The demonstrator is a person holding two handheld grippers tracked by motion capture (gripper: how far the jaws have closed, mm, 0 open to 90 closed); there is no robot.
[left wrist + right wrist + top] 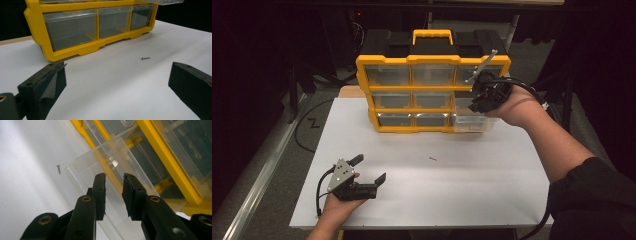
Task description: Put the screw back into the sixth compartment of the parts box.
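Note:
A yellow organizer [384, 60] [33, 22] [160, 147] with clear drawers stands at the back of the white table [472, 190]. The middle drawer of its right column [474, 123] [165, 2] [82, 167] is pulled out. My right gripper [477, 102] [114, 178] sits at this drawer's front, its jaws closed to a narrow gap on the clear plastic. A small dark screw [432, 159] [145, 58] [58, 169] lies loose on the table in front of the organizer. My left gripper [369, 168] [117, 75] rests low near the front left, open wide and holding nothing.
The organizer has a black top with a yellow carry handle [432, 34]. Its other drawers [71, 30] sit pushed in. Dark floor and table legs surround the table. Bare white surface stretches between the screw and the front edge.

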